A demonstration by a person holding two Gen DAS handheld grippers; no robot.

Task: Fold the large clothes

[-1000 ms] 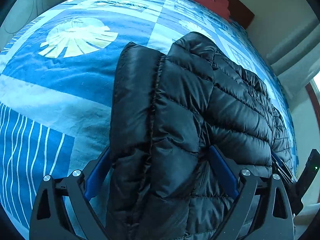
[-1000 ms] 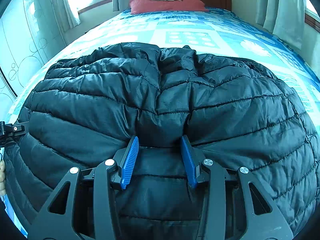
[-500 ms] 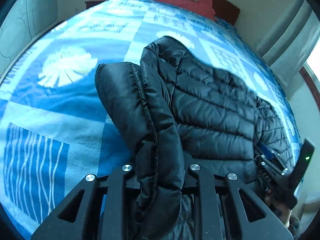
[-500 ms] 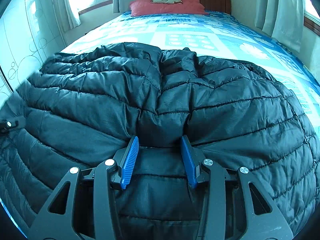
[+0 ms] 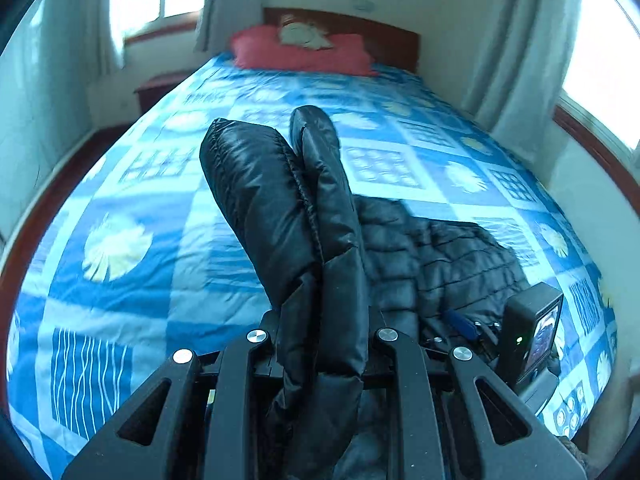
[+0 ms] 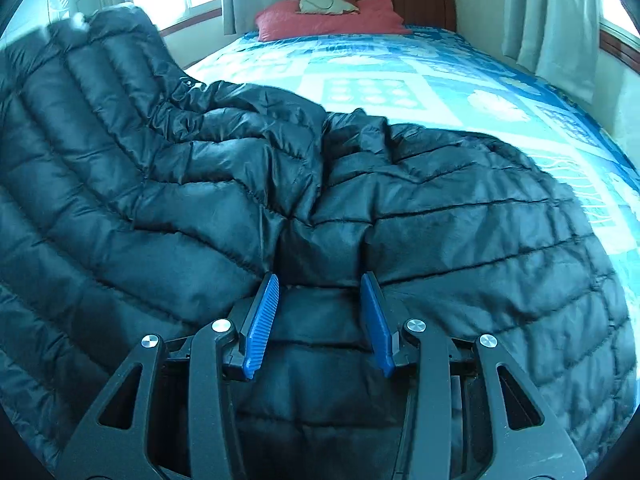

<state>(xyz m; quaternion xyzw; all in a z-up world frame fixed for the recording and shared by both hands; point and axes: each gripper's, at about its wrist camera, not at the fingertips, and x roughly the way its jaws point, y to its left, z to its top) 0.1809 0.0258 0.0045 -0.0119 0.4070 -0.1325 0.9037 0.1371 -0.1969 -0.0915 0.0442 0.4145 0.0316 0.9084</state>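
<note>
Jacket [image 6: 440, 216]: black quilted cloth, synthetic-looking, slight sheen, stitched into puffy channels; glossier w/ bright highlights on the lifted sleeve [image 5: 272, 200]. Bedspread [image 5: 132, 240]: blue/white printed cloth, matt, smooth w/ few wrinkles. Pillow [image 6: 332, 20]: red cloth, matt. Headboard [image 6: 420, 0]: dark brown wood, low sheen. Curtains [image 6: 556, 12]: pale cloth, matt, hanging in soft folds. Left gripper [image 5: 322, 344]: matt black plastic frame, shiny metal screw heads. Right gripper [image 6: 320, 320]: same black plastic and metal screws, w/ blue ribbed pads [image 6: 262, 320], plastic or rubber, can't tell which.
</note>
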